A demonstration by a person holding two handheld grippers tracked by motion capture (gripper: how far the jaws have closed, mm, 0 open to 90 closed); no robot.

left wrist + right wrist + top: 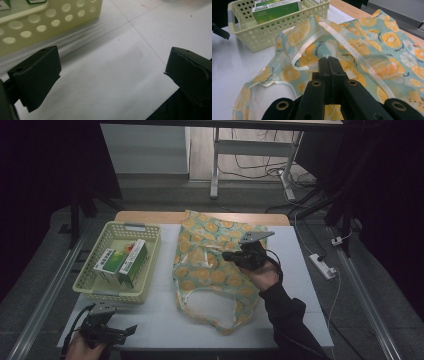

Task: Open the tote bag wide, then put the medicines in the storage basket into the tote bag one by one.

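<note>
High view, right arm: a dark-sleeved forearm comes up from the bottom edge and slants toward the middle of the bench (300, 285); the hand holds the right gripper (231, 255) over the fruit-print bag (210, 270), jaws pointing to the picture's left.
High view, left hand: low at the bottom left corner, holding the left gripper (131, 330) just above the bench's near edge, jaws pointing right.
High view, bag: lies flat in the middle of the bench, long axis running from the far edge toward the person; the handle loops and open mouth are at the near end.
High view, basket: the pale yellow basket (100, 292) sits left of the bag, just beside it, with green and white boxes (122, 262) inside.
Left gripper view, gripper: the left gripper (112, 72) has its two jaws wide apart with bare white bench (112, 82) between them, holding nothing; the basket (50, 22) wall is at the upper left, close to the left jaw but apart from it.
Right gripper view, gripper: the right gripper (328, 61) has its jaws pressed together, tips at the bag (387, 50) fabric; whether a fold of cloth is pinched between them cannot be told.
Right gripper view, bag: a white-edged handle strip (309, 47) stands raised in a loop just beyond the tips, with the basket (274, 30) and its boxes (274, 10) behind.
</note>
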